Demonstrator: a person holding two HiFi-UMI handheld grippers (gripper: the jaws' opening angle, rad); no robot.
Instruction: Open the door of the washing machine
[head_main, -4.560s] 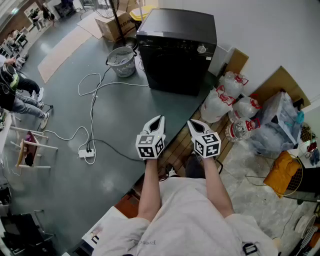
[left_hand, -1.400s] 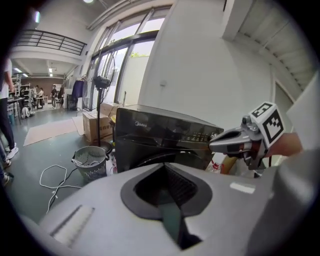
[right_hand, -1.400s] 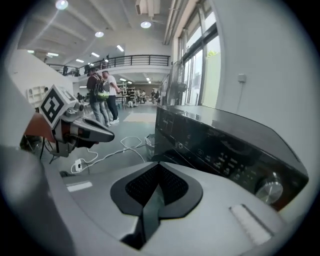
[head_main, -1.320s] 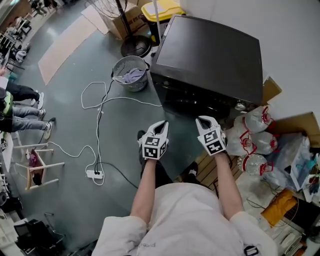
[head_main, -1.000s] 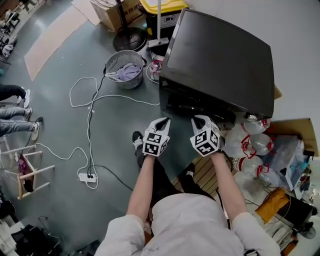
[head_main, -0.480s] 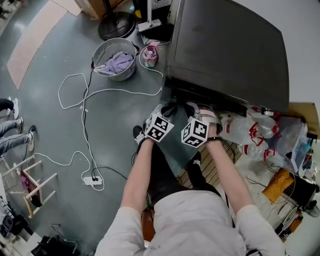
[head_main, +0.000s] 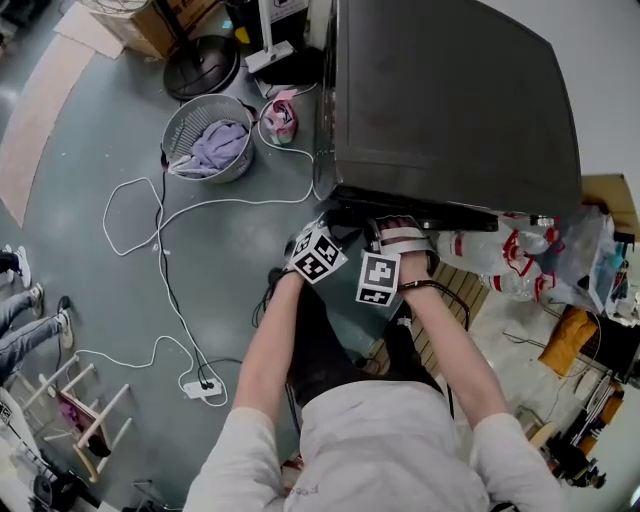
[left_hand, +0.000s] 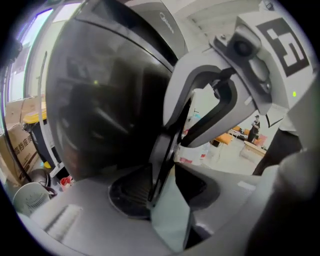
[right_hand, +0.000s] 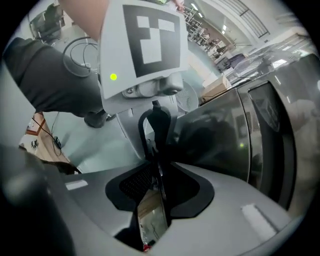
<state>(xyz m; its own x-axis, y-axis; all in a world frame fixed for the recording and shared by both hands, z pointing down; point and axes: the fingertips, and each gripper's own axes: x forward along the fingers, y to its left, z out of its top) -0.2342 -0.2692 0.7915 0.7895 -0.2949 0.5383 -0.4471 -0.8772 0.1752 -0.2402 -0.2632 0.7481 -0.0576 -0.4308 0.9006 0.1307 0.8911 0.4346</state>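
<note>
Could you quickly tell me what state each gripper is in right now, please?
Left gripper: open; its jaws have just been opening, with nothing gripped between them.
Right gripper: open; its jaws have just been opening, also with nothing gripped.

Left gripper, right gripper down at washing machine front, jaws newly apart, empty

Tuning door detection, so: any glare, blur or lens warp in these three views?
Head view: sharp, evenly lit, floor bent by the wide lens; washing machine top dull, no hard glare. Left gripper view: dark corners, door glossy and smeared with reflections. Right gripper view: same dark corners, door again carries soft reflections.
</note>
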